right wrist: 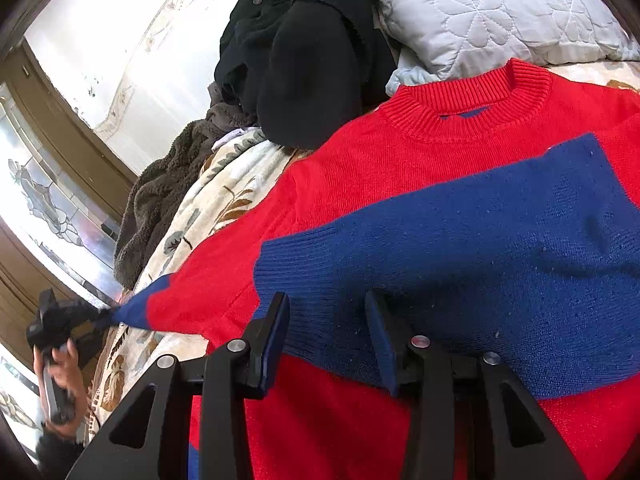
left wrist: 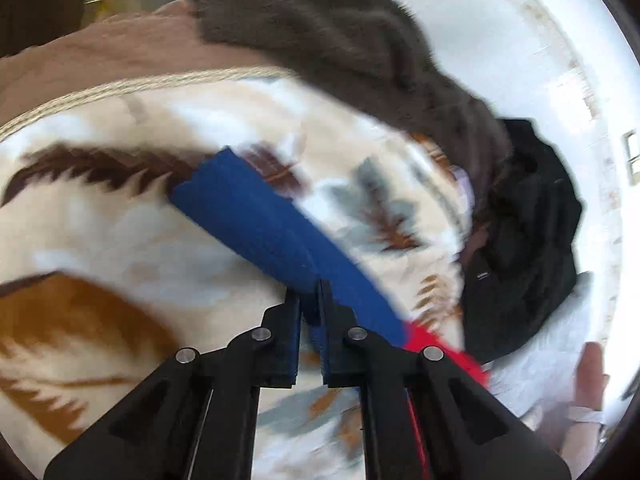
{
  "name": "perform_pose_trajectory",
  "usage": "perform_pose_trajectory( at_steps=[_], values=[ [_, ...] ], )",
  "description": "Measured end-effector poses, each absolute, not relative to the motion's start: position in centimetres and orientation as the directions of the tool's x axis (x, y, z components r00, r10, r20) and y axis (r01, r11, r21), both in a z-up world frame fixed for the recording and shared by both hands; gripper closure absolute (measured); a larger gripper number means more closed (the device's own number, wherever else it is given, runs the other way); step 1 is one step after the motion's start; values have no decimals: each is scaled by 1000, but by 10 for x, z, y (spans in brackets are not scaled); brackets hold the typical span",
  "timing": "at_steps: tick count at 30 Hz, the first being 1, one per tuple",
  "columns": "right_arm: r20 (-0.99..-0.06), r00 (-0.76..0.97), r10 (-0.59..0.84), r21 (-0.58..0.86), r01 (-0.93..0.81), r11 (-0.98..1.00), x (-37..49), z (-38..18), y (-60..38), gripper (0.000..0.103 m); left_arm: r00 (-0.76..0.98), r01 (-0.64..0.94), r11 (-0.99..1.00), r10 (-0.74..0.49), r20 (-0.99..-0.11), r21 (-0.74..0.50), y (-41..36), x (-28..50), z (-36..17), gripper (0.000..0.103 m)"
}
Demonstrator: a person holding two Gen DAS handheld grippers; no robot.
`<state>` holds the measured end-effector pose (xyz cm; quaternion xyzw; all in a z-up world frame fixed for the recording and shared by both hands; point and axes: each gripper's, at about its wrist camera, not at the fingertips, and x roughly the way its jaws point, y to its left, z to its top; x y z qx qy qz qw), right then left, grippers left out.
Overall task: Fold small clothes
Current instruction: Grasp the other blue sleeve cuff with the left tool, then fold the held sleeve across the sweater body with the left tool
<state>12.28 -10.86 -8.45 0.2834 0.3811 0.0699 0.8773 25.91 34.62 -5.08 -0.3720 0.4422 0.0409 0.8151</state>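
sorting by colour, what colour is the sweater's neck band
Red neck band, clearest in the right wrist view.

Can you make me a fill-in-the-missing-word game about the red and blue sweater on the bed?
1. The sweater's neckband is ____.
2. The left gripper is shut on a sleeve cuff coloured ____.
3. The right gripper's jaws stand ____.
4. The clothes pile beside the pillow is ____.

Missing words: red, blue, open, black
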Motion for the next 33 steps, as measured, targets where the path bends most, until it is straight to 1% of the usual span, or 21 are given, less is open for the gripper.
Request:
perform_pose_trajectory(
  at_steps=[1, 2, 3, 4, 5, 6, 7, 8, 9, 12, 15, 16, 17, 18, 20, 23, 27, 29, 31, 33],
  values=[
    [-629, 700, 339, 551, 93, 829, 123, -85, -109, 61, 601, -411, 714, -256, -757, -567, 350, 255, -55, 98],
    [-628, 700, 340, 552, 93, 829, 122, -85, -109, 61, 606, -407, 697, -277, -745, -590, 355, 251, -59, 98],
    [-627, 700, 341, 553, 93, 828, 123, -85, -109, 61, 622, -398, 657, -320, -715, -640, 361, 247, -62, 97],
    [-627, 700, 341, 554, 93, 827, 123, -85, -109, 61, 635, -400, 627, -336, -695, -669, 365, 243, -62, 96],
    [-627, 700, 341, 555, 93, 827, 123, -85, -109, 61, 660, -397, 581, -356, -661, -710, 371, 238, -63, 86],
    [-627, 700, 341, 554, 93, 827, 123, -85, -109, 61, 682, -389, 544, -373, -629, -743, 375, 236, -63, 62],
    [-627, 700, 341, 554, 93, 827, 123, -85, -109, 61, 688, -397, 526, -372, -623, -752, 377, 236, -64, 47],
    [-626, 701, 342, 556, 93, 826, 123, -85, -109, 61, 686, -415, 519, -361, -632, -748, 377, 237, -65, 30],
    [-624, 701, 344, 558, 93, 825, 123, -85, -109, 61, 680, -424, 516, -361, -638, -744, 375, 239, -66, 29],
    [-621, 702, 347, 563, 92, 821, 123, -86, -110, 61, 638, -414, 522, -417, -647, -746, 361, 251, -74, 29],
    [-619, 703, 350, 567, 92, 819, 124, -86, -111, 61, 619, -439, 559, -379, -688, -703, 349, 266, -77, 29],
    [-618, 703, 351, 569, 91, 817, 124, -86, -111, 61, 618, -448, 565, -364, -697, -693, 349, 269, -78, 32],
    [-617, 703, 353, 571, 91, 816, 124, -86, -112, 61, 627, -453, 564, -350, -696, -691, 349, 272, -77, 57],
    [-616, 703, 355, 573, 91, 815, 124, -86, -112, 61, 629, -456, 561, -346, -696, -691, 349, 276, -77, 92],
    [-615, 703, 358, 577, 92, 812, 124, -86, -113, 61, 620, -461, 537, -374, -690, -706, 349, 282, -77, 95],
    [-624, 699, 350, 568, 98, 817, 125, -84, -112, 61, 647, -424, 589, -334, -686, -688, 340, 275, -57, 95],
    [-675, 673, 303, 489, 100, 867, 125, -73, -103, 61, 671, -350, 684, -294, -681, -640, 319, 267, -23, 95],
    [-697, 661, 278, 445, 95, 891, 124, -68, -102, 59, 685, -310, 715, -289, -669, -626, 307, 265, -6, 95],
    [-718, 651, 248, 405, 102, 908, 121, -62, -106, 54, 698, -269, 745, -287, -656, -611, 293, 260, 12, 95],
    [-749, 636, 187, 350, 139, 926, 117, -58, -118, 50, 703, -235, 764, -294, -648, -601, 280, 258, 25, 95]
  ],
)
